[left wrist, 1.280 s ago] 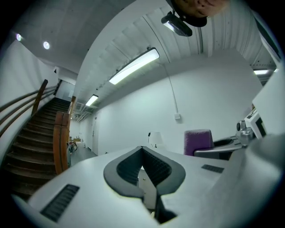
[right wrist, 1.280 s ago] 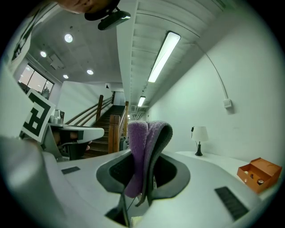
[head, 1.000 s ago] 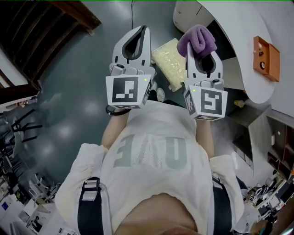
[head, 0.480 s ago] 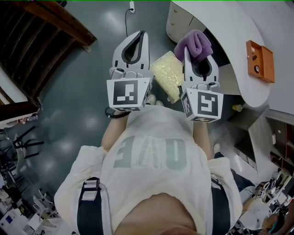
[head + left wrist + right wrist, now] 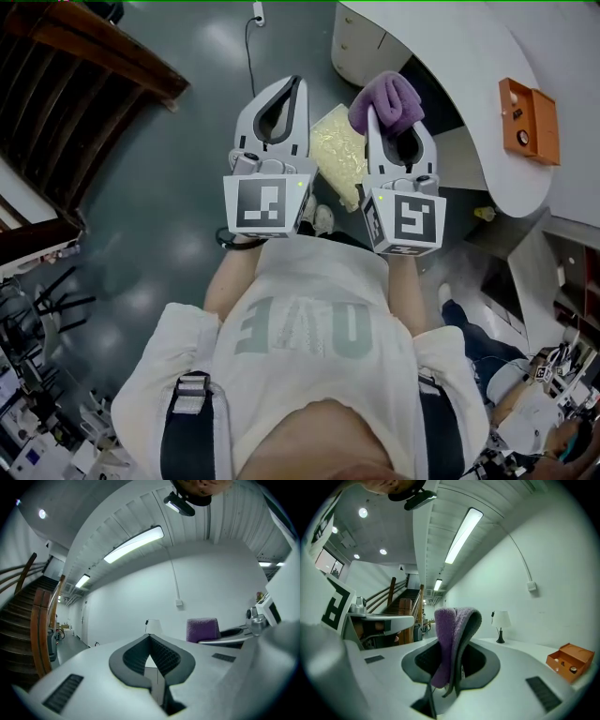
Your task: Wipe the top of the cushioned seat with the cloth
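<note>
Our right gripper [image 5: 392, 120] clenches its fingers on the purple cloth [image 5: 382, 94]. Our left gripper [image 5: 292, 86] has its fingers pressed together, empty (the cushioned seat [image 5: 337, 155] shows between them).

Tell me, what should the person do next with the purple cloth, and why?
Probably lower the right hand-held gripper toward the cushioned seat. Its jaws are shut on the purple cloth, but the gripper points out at the room, and the cloth seems to be up in the air, not touching the cream cushion. Wiping can't start until the cloth reaches the seat.
</note>
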The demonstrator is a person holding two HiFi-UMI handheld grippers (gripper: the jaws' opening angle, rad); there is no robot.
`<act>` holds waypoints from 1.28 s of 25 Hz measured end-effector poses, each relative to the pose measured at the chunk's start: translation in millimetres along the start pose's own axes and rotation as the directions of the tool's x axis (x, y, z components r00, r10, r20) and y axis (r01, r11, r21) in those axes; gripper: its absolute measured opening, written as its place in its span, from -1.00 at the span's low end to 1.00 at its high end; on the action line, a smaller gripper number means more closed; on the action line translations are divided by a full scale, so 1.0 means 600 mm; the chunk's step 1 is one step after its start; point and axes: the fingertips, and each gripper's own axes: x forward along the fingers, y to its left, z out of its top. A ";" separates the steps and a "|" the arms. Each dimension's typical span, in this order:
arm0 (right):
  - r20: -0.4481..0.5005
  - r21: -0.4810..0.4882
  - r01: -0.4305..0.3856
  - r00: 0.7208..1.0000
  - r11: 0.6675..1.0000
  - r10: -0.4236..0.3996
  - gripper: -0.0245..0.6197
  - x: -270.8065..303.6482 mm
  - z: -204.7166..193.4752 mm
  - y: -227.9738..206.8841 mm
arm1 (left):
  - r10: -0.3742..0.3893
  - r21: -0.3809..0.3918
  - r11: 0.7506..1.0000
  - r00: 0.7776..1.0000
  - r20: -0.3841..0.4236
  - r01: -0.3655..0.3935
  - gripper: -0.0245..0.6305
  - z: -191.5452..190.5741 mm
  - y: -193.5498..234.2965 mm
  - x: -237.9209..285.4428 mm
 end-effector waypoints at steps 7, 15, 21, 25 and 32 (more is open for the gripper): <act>-0.113 0.039 0.010 0.994 0.999 -0.006 -0.62 0.031 -0.068 0.039 | 0.000 -0.069 0.998 0.999 -0.046 -0.003 -0.91 -0.055 0.038 0.002; -0.231 0.076 0.031 0.973 0.997 -0.013 -0.62 0.103 -0.297 0.044 | 0.023 -0.104 0.994 0.977 -0.211 -0.045 -0.91 -0.317 0.097 0.025; -0.341 0.118 0.068 0.940 0.991 -0.024 -0.62 0.116 -0.479 0.050 | 0.017 -0.107 0.992 0.931 -0.364 -0.059 -0.91 -0.521 0.107 -0.011; -0.396 0.132 0.090 0.918 0.987 -0.031 -0.62 0.115 -0.549 0.068 | -0.014 -0.106 0.994 0.912 -0.411 -0.033 -0.91 -0.584 0.109 -0.030; -0.441 0.128 0.099 0.897 0.987 -0.032 -0.62 0.090 -0.604 0.101 | -0.047 -0.126 0.992 0.914 -0.404 -0.004 -0.91 -0.612 0.098 -0.049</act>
